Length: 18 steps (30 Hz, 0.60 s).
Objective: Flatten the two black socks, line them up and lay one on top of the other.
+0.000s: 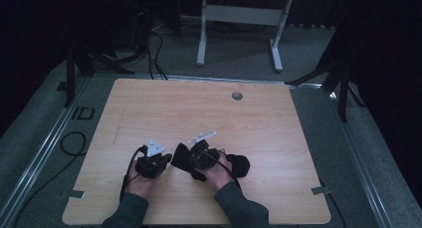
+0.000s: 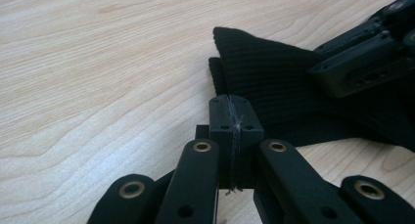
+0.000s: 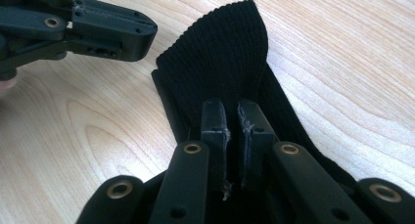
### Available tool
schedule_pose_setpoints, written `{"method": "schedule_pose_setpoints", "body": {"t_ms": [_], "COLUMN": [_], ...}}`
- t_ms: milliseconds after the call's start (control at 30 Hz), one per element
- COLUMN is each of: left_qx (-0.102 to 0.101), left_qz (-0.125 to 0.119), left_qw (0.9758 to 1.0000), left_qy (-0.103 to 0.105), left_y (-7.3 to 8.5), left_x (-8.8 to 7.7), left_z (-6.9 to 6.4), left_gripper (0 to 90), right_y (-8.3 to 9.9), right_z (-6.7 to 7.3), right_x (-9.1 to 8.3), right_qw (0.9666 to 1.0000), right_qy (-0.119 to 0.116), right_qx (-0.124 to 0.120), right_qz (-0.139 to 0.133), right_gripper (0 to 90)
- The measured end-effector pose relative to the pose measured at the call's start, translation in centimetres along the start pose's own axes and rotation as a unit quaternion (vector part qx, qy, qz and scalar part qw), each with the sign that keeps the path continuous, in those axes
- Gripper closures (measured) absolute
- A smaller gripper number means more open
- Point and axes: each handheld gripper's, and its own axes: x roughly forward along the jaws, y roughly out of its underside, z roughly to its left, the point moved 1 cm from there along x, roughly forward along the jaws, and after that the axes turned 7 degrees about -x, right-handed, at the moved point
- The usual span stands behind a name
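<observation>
Both forearms enter from the near table edge. Left gripper has its jaws pressed fully together with nothing between them, tips just beside the edge of a black ribbed sock. Right gripper lies on the sock, jaws nearly closed with a narrow gap; whether fabric is pinched, cannot tell. Sock lies on the wooden table, near its front edge.

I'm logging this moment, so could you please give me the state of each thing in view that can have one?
Sock: black, lying on the table, cuff end lifted off the wood.
Left hand-held gripper: shut, nothing between its jaws, tip by the sock's edge.
Right hand-held gripper: jaws nearly together, over the sock; whether they pinch the knit cannot be told.
Table: bare wood around the sock.
</observation>
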Motion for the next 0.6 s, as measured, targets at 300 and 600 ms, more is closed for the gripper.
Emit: {"method": "schedule_pose_setpoints", "body": {"t_ms": [300,600], "left_qx": [0.026,0.030], "left_qz": [-0.008,0.002], "left_qw": [0.9995,0.9995], "left_qy": [0.016,0.004], "left_y": [-0.1,-0.2], "left_x": [0.8,2.2], "left_z": [-1.0,-1.1], "left_gripper": [89.6,89.3], "right_y": [0.2,0.3], "right_z": [0.2,0.4], "right_x": [0.4,0.7], "right_qw": [1.0000,0.9999], "right_qy": [0.000,-0.002], "right_qx": [0.004,-0.004], "right_qz": [0.004,0.011], "right_gripper": [83.2,83.0]}}
